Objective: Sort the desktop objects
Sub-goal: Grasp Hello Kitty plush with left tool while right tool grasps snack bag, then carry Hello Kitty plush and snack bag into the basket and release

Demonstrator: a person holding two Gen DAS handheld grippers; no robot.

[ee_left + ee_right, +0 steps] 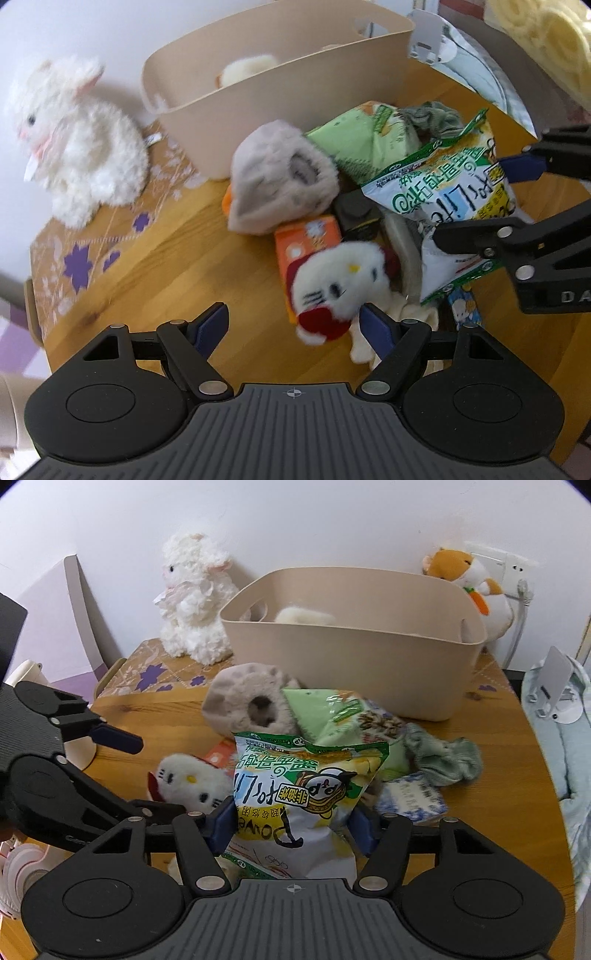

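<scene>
A pile lies on the wooden table: a white cat plush with a red bow point(332, 291) point(192, 779), a grey plush point(280, 181) point(251, 701), a green snack packet point(365, 136) point(332, 716) and a green-and-white chip bag point(443, 192) point(303, 797). My left gripper point(295, 325) is open, its right finger beside the cat plush. My right gripper point(291, 830) point(491, 199) has its fingers closed on the chip bag's sides. A beige bin point(280, 74) point(351, 642) stands behind the pile with a pale plush inside.
A white lamb plush point(74, 147) point(195, 598) stands left of the bin on a patterned mat point(85, 258). An orange hamster plush point(469, 579) sits behind the bin's right corner. An orange box point(306, 236), a grey-green cloth point(439, 753) and a blue-patterned box point(410, 797) lie in the pile.
</scene>
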